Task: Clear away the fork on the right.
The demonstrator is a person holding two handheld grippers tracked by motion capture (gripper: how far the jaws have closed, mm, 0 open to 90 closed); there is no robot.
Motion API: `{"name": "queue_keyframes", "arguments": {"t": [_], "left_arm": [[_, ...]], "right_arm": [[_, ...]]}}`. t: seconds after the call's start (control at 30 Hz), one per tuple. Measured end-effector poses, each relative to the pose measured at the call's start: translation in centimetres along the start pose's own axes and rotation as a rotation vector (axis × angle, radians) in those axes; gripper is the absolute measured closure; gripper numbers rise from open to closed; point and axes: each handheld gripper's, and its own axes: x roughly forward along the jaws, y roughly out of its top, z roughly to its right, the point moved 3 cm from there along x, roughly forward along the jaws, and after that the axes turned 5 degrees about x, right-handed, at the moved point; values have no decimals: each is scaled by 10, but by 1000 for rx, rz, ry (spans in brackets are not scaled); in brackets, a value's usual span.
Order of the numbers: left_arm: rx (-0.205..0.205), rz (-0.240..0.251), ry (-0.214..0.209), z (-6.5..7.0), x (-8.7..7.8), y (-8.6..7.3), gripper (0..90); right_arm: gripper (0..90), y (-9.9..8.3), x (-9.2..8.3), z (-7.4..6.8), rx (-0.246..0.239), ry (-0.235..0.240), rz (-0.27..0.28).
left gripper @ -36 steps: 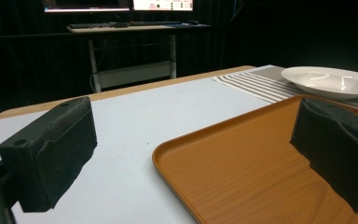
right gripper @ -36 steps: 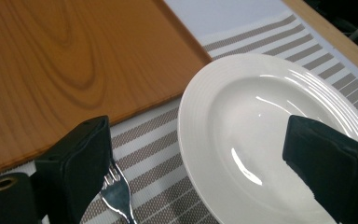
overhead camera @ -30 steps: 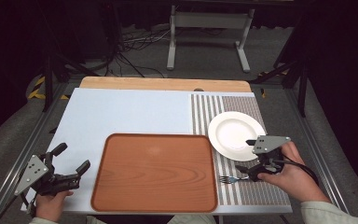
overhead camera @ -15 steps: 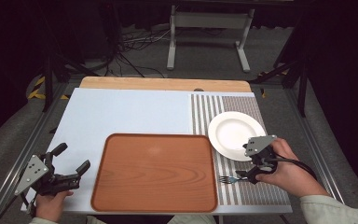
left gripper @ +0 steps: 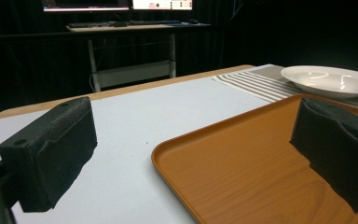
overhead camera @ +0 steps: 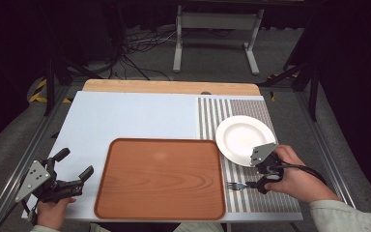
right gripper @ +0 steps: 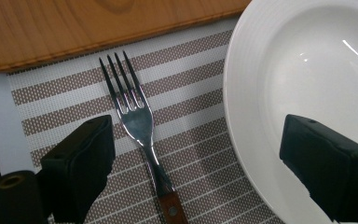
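A metal fork (right gripper: 137, 116) with a wooden handle lies on the striped placemat (right gripper: 191, 107), tines toward the wooden tray (right gripper: 74, 23). My right gripper (right gripper: 200, 168) hovers open just above it, with the fork's neck between the jaws and one jaw over the rim of the white plate (right gripper: 307, 70). From above, the right gripper (overhead camera: 260, 176) sits just right of the fork (overhead camera: 236, 185), below the plate (overhead camera: 244, 137). My left gripper (overhead camera: 76, 163) is open and holds nothing, left of the tray (overhead camera: 162, 179). Its own view has the left gripper (left gripper: 196, 149) straddling the tray's corner (left gripper: 251, 163).
The light blue tabletop (overhead camera: 125, 116) has a wooden strip along its far edge (overhead camera: 169, 87). The placemat (overhead camera: 232, 108) covers the right side. A metal stand (overhead camera: 217, 29) and cables lie on the dark floor beyond. A desk with monitors (left gripper: 121, 23) stands behind the table.
My right gripper has moved left and toward the near edge, away from the plate, coming over the fork's handle. The left gripper has stayed still.
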Motion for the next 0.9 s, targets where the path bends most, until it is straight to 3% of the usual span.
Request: {"name": "queue_keyframes", "arguments": {"t": [0.23,0.37,0.57,0.9], "left_arm": [[-1,0,-1,0,0,0,9],[-1,-1,-2,0,0,0,9],[-2,-1,-3,0,0,0,9],[-2,-1,-3,0,1,-1,9]], "right_arm": [[142,-2,3,-1,-20,22,-53],[174,-3,7,-2,-58,44,-102],[231,-4,14,-4,-111,86,-207],[431,-12,24,-3,-194,148,-332]]}}
